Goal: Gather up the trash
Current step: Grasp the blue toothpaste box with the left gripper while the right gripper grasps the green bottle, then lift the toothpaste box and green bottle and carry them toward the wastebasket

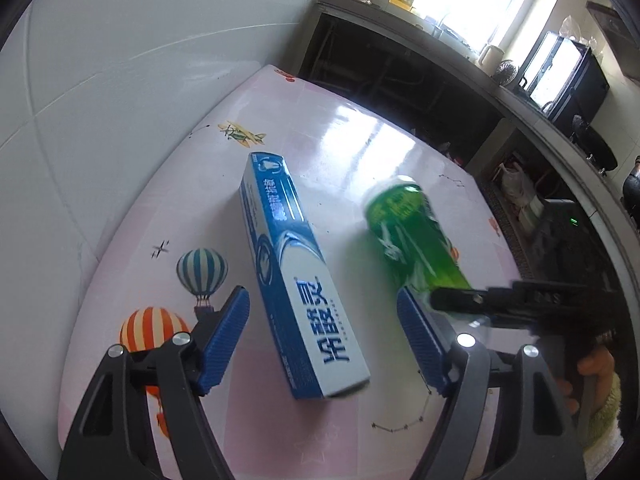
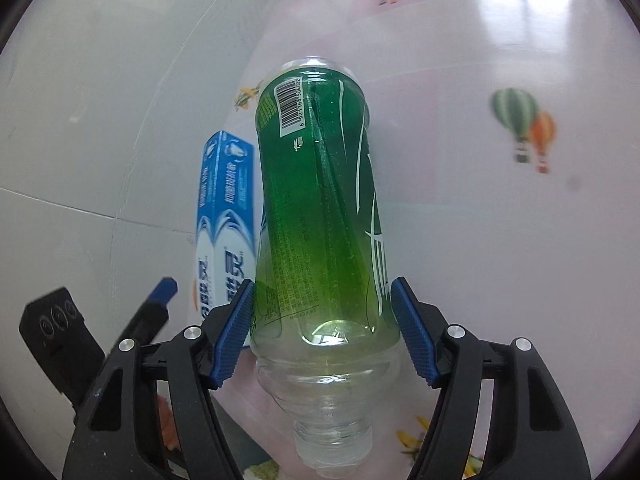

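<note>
Lying lengthwise between the right gripper (image 2: 322, 328) fingers, the green bottle (image 2: 320, 208) points away, unpinched; the toothpaste box (image 1: 298, 276) likewise sits between the open left gripper (image 1: 322, 340) fingers on the worktop (image 1: 360, 140).

A blue-and-white toothpaste box (image 1: 298, 276) lies flat on the pink table (image 1: 352, 132), and just beside it, roughly parallel, lies a clear bottle (image 2: 320, 216) with a green label, capless neck toward the cameras.

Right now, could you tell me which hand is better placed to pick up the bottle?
Right: the right gripper already straddles the bottle, while the left gripper straddles the box.
</note>
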A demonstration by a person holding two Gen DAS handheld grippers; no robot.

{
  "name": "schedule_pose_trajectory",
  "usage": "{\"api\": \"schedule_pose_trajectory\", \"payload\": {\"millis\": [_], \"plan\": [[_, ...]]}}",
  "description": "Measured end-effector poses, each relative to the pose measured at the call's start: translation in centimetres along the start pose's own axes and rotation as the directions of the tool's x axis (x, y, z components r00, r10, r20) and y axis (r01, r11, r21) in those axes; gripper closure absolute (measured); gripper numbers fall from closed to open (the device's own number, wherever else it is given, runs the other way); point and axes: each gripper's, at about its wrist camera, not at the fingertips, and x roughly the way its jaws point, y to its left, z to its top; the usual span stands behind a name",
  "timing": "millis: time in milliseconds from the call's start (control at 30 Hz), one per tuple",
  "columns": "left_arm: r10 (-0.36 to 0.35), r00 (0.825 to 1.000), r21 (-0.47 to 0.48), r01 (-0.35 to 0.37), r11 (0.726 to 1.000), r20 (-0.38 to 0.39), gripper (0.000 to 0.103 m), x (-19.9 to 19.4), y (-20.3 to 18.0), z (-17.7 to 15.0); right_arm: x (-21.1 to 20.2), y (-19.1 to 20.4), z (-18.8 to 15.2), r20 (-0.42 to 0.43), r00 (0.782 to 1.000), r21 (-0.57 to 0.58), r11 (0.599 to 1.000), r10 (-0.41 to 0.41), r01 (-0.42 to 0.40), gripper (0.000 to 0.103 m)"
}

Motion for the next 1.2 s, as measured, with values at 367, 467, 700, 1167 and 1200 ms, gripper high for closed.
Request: {"api": "schedule_pose_trajectory", "payload": {"millis": [367,467,700,1167,1200], "plan": [[0.102,0.991,0.042,-0.099,0.994,-0.086,0.065,5.0,-0.8,2.2,-6.9,-6.2,-6.3,0.13,0.984,0.114,0.988,-0.12,0.106,0.038],[-0.023,0.994,0.019,0.025,0.999,-0.105,0.066,4.1,-2.3,1.5,-6.8,-6.2,-6.7,0.148,0.982,0.145,0.985,-0.117,0.096,0.038],[-0.434,0.873,-0.191,0.397,0.898,-0.221,0.066,4.5,-5.2,-2.1,-6.5,-6.2,-7.6,0.184,0.975,0.219,0.972,-0.124,0.082,0.038],[-0.15,0.964,0.078,0.17,0.982,-0.218,0.029,4.0,-6.9,-2.4,-7.2,-6.5,-7.6,0.205,0.967,0.215,0.971,-0.148,0.103,0.038],[-0.109,0.97,0.134,0.14,0.981,-0.216,0.029,4.2,-7.7,-2.7,-7.3,-6.4,-7.7,0.208,0.966,0.211,0.971,-0.155,0.11,0.038]]}}
